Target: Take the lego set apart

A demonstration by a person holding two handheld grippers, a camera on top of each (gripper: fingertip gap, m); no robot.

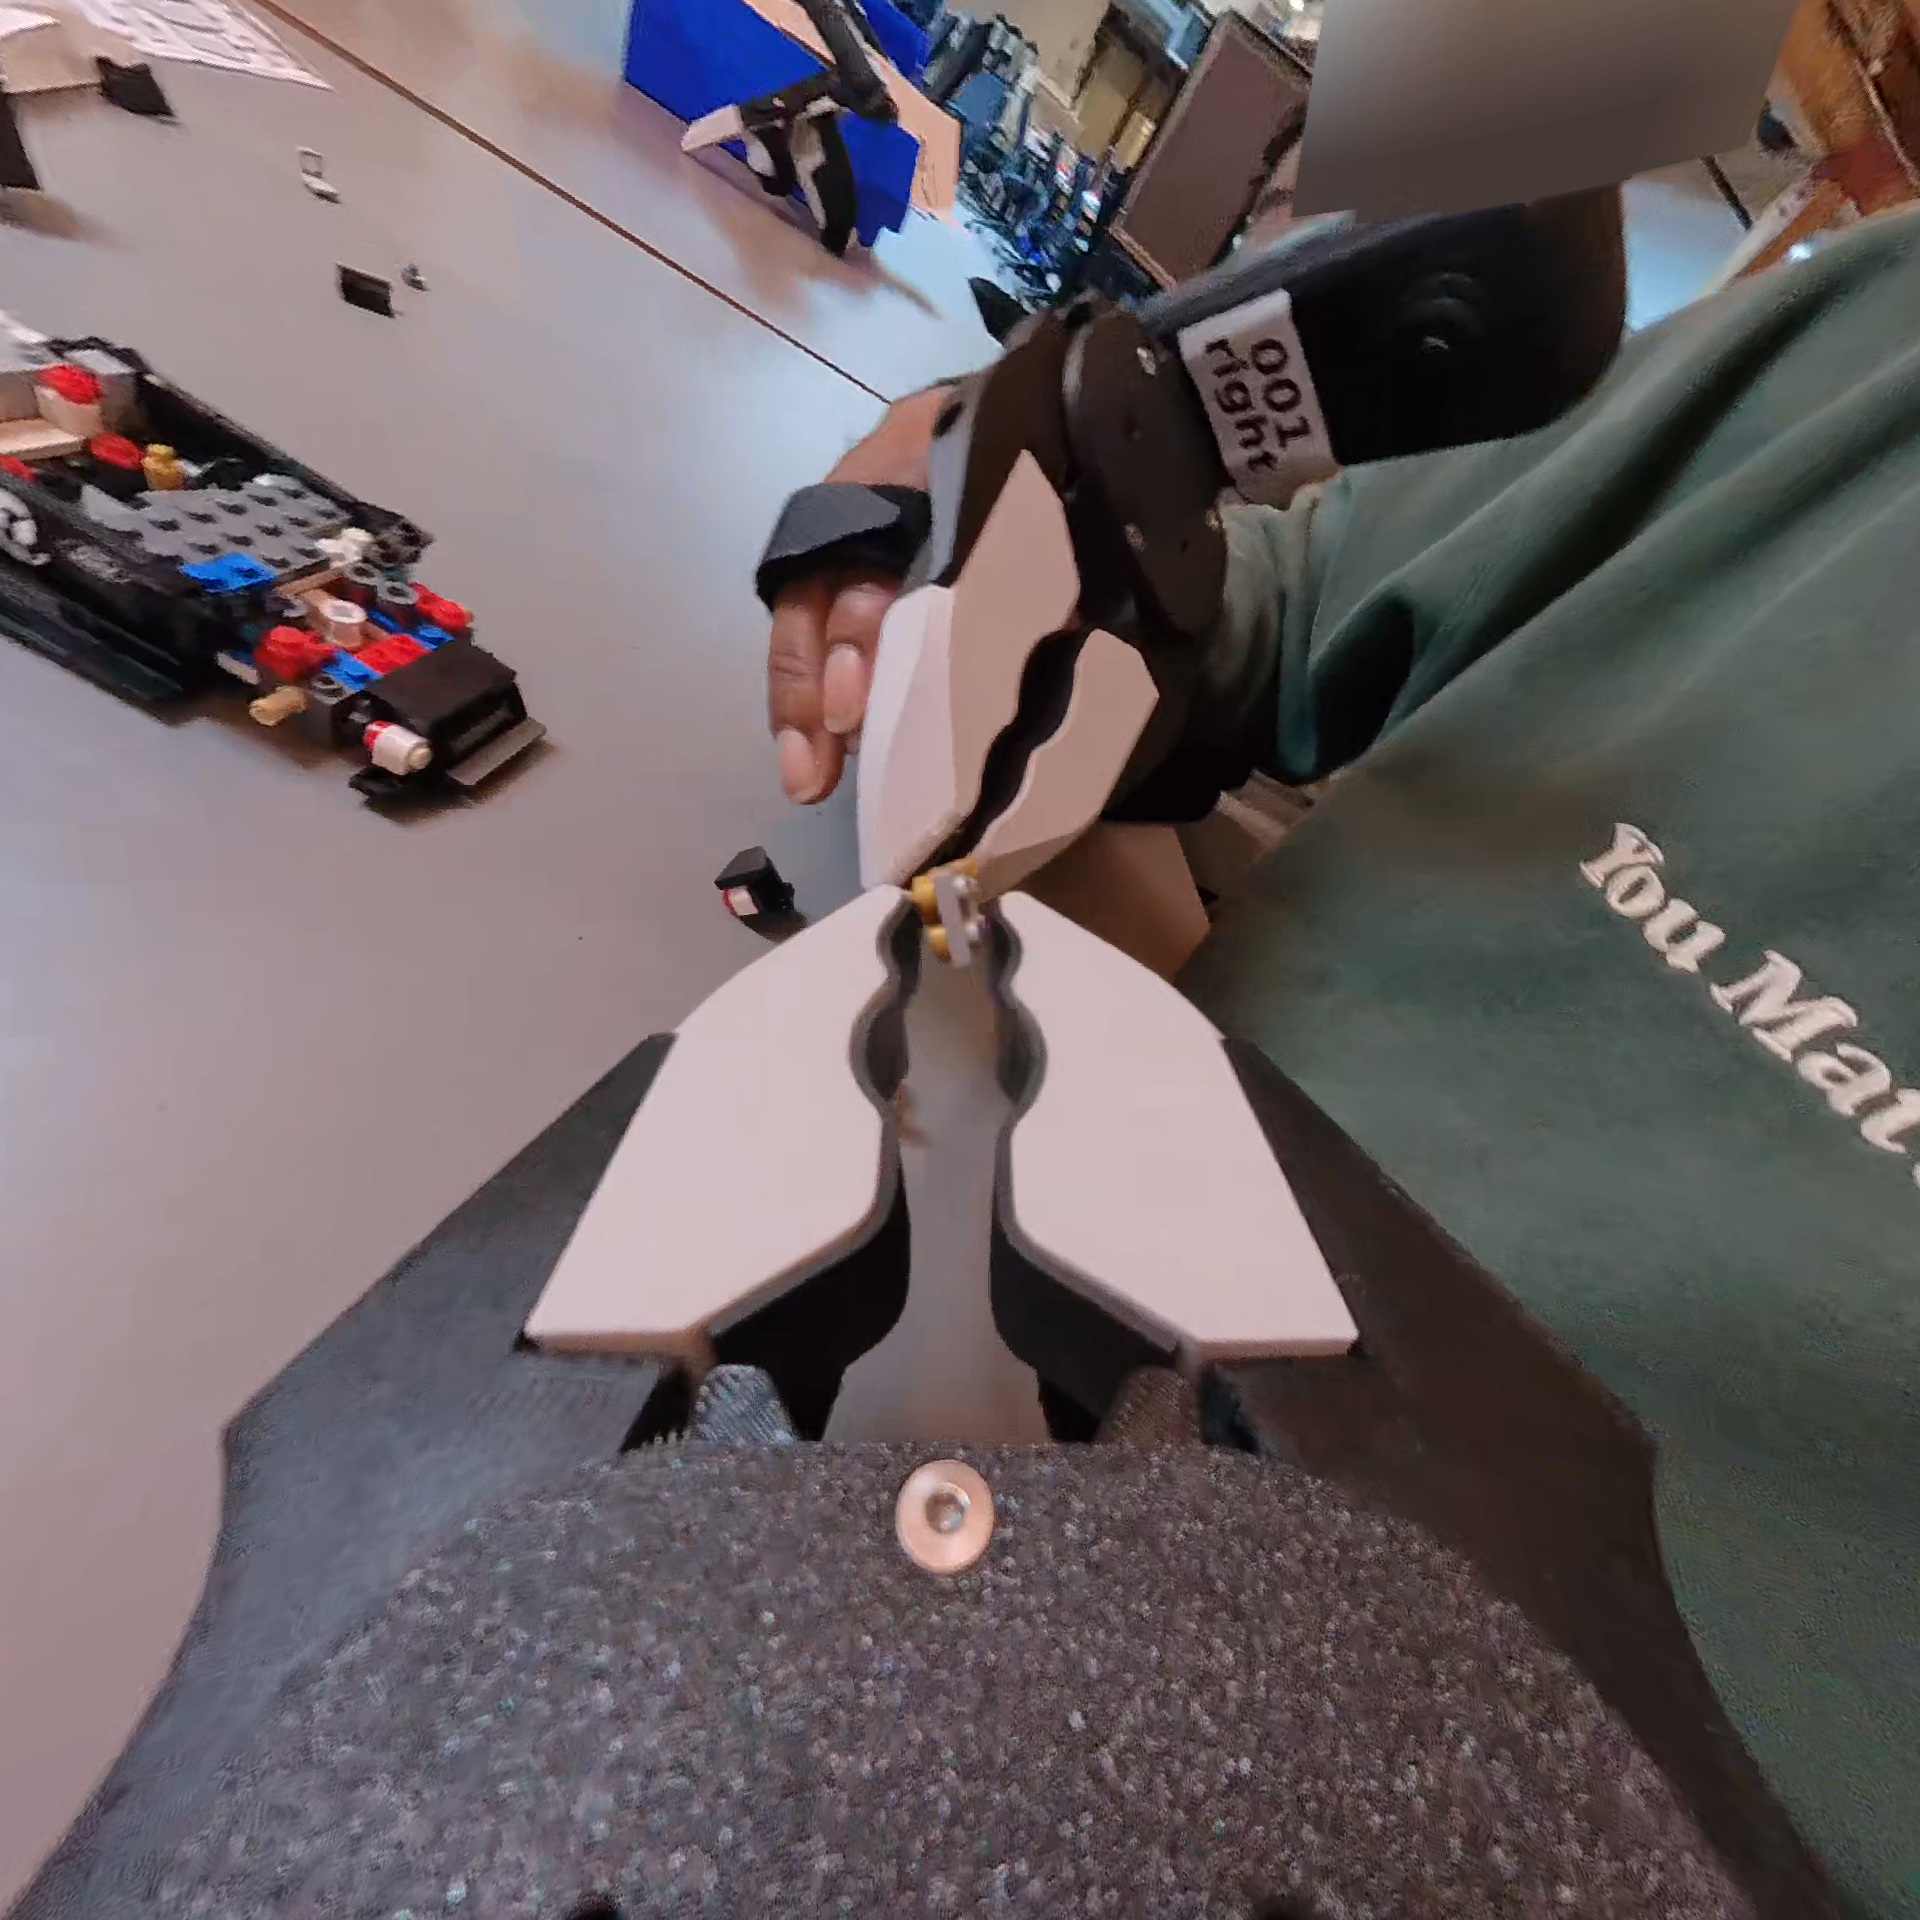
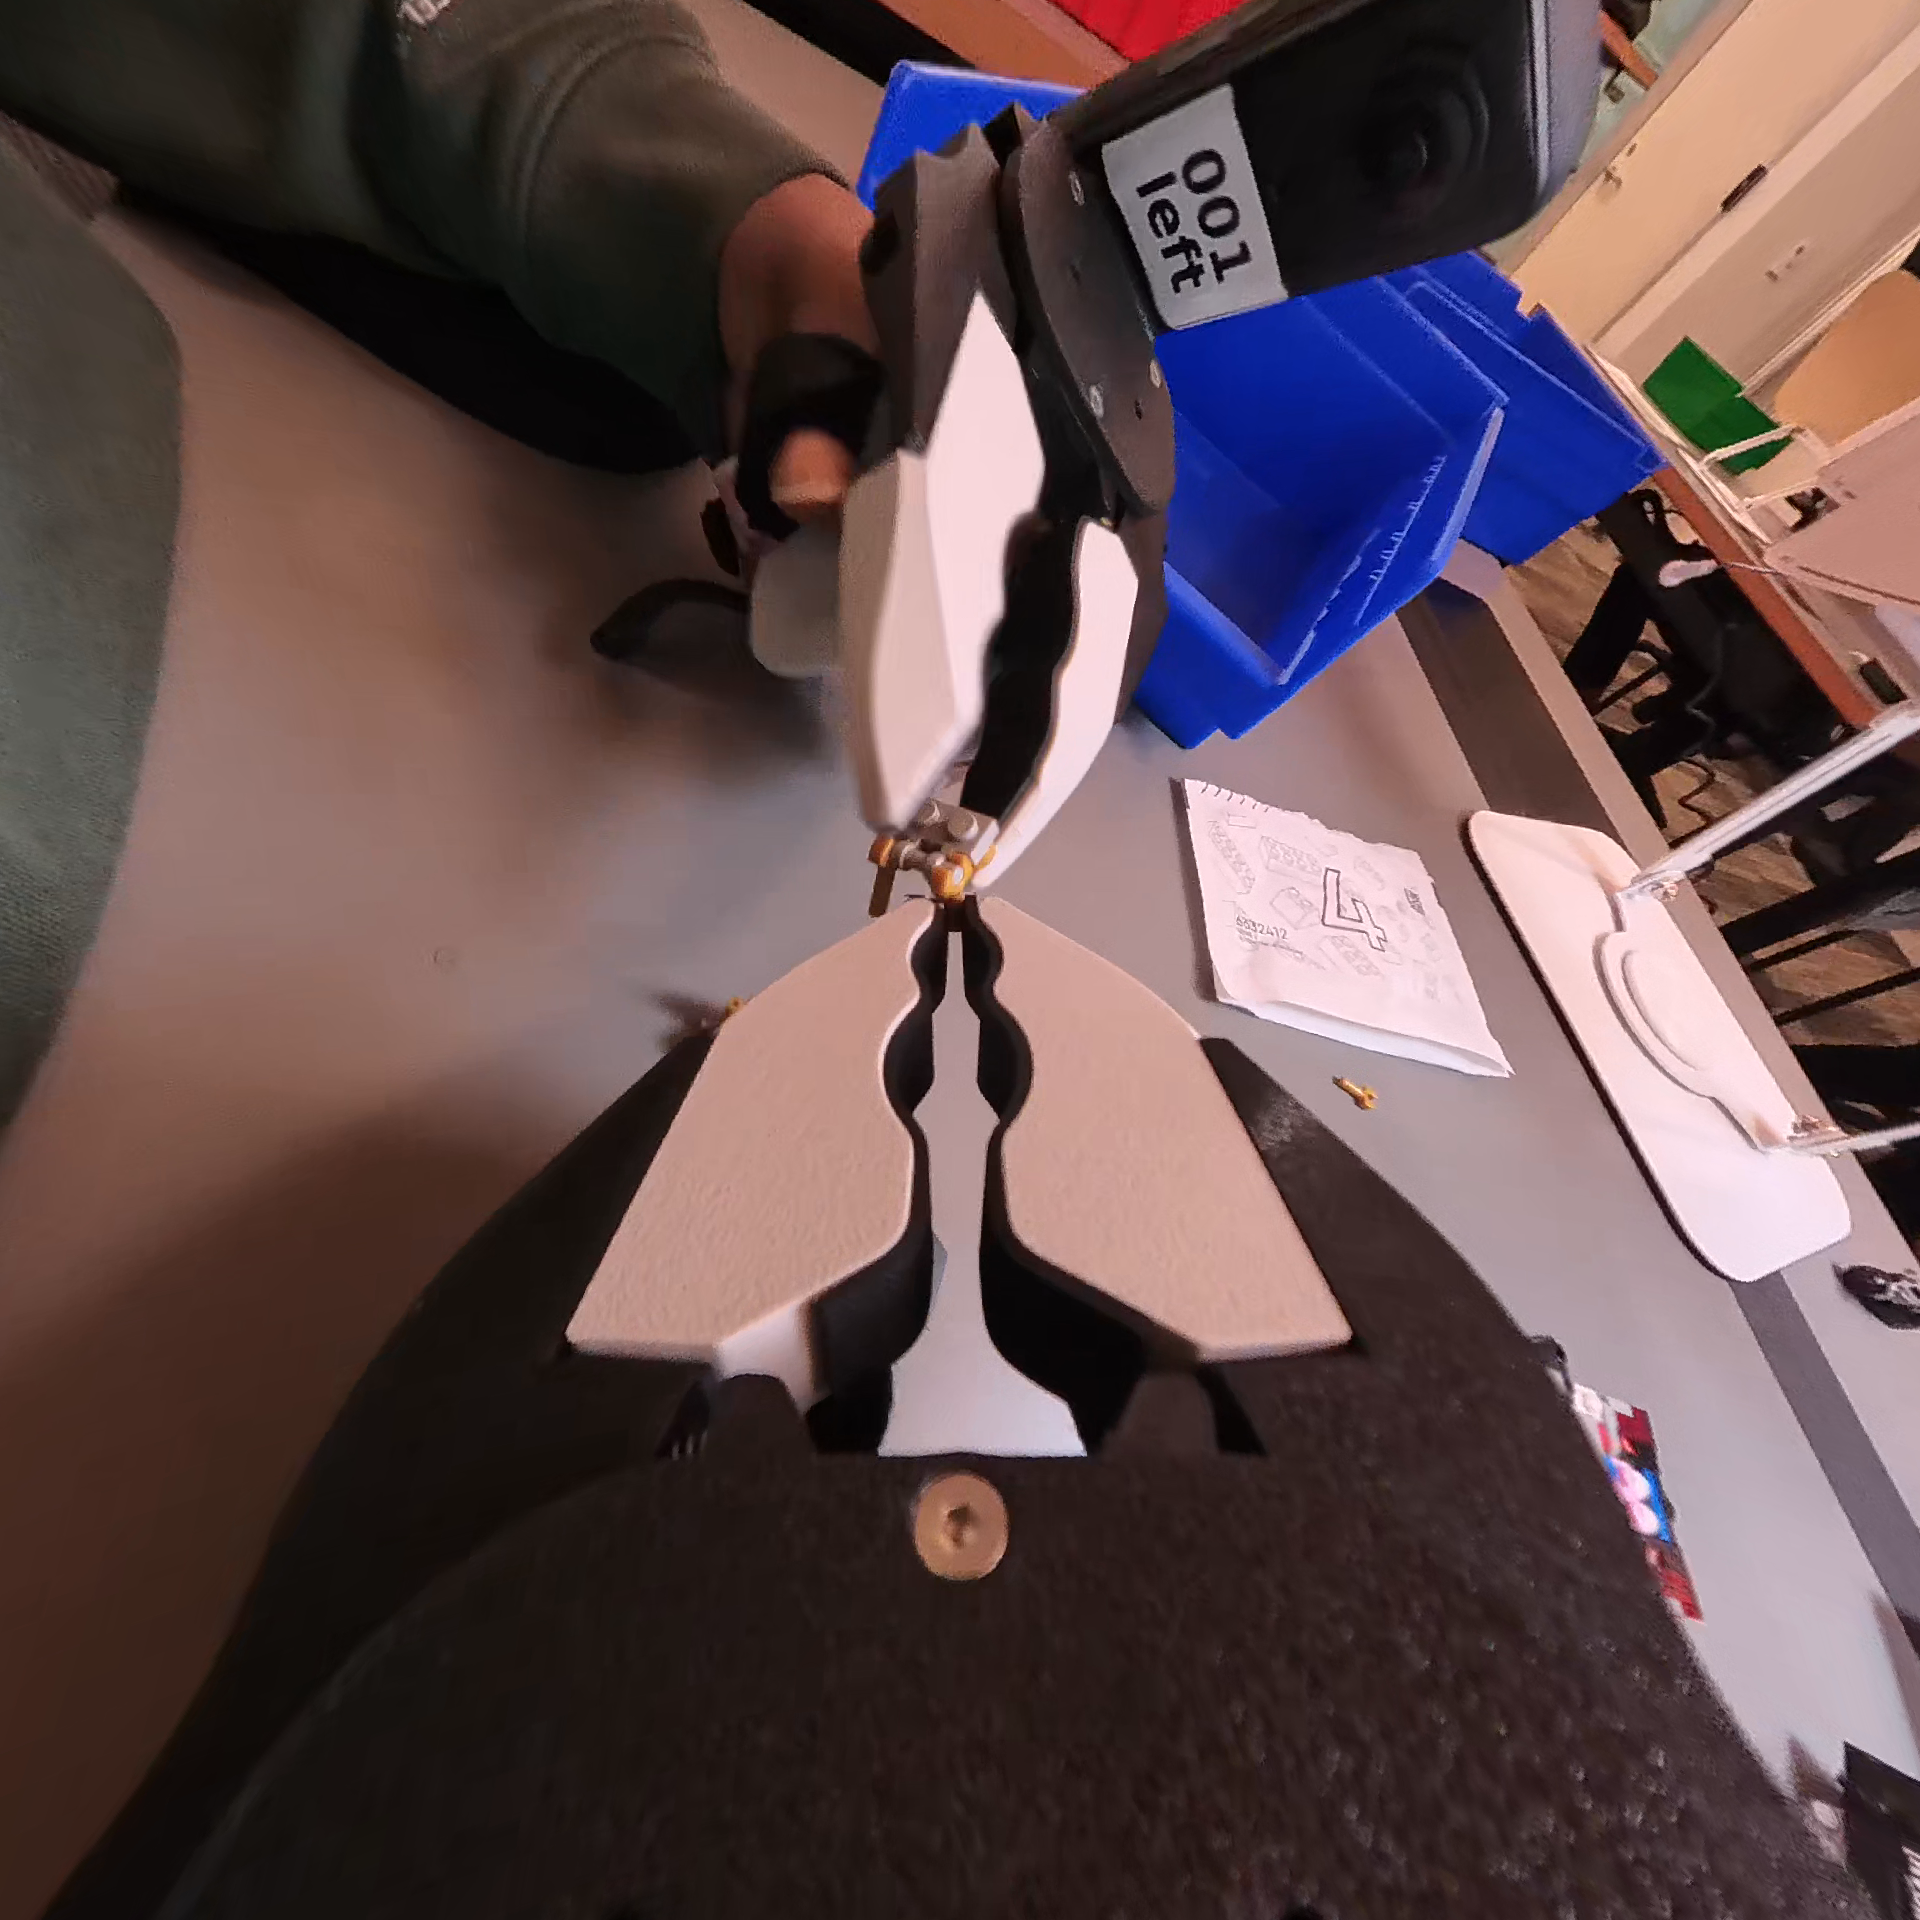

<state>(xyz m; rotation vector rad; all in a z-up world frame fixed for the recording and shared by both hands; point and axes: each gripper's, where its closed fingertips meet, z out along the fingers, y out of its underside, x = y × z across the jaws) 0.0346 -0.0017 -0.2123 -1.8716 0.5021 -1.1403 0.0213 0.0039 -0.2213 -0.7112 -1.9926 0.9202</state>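
**Between two sets of fingertips: pulling a small lego piece apart**

Above the grey table [image 1: 260, 1039], in the left wrist view, the left gripper [image 1: 951, 920] has its white fingers drawn in at the tips on a small grey-and-gold lego sub-assembly [image 1: 951, 914], with a narrow gap further back along the wavy inner edges. The right gripper [image 1: 951, 857] comes in from above, tips meeting on the same piece from the opposite end. Well off to the left sits the main lego set [image 1: 239, 582], a dark vehicle-like build with red, blue and grey bricks exposed, and a small black piece [image 1: 753, 883] lies loose on the table near the grippers.

From the right wrist view, the right gripper [image 2: 951, 904] is closed to almost nothing at its tips, pinching what looks like a gold pin at the sub-assembly's [image 2: 935, 836] lower edge (exactly how much it has hold of is hard to tell). The left gripper [image 2: 956, 831] clamps the grey part from above. A printed paper bag [image 2: 1340, 925] and a loose gold piece [image 2: 1356, 1091] lie on the table to the right, blue bins [image 2: 1351, 468] beyond.

To do this step well, I judge the pull should run straight along the pin's axis, both grips firm, with a slight twist rather than a bend. Such a tiny grip could slip, and the piece may spring away.
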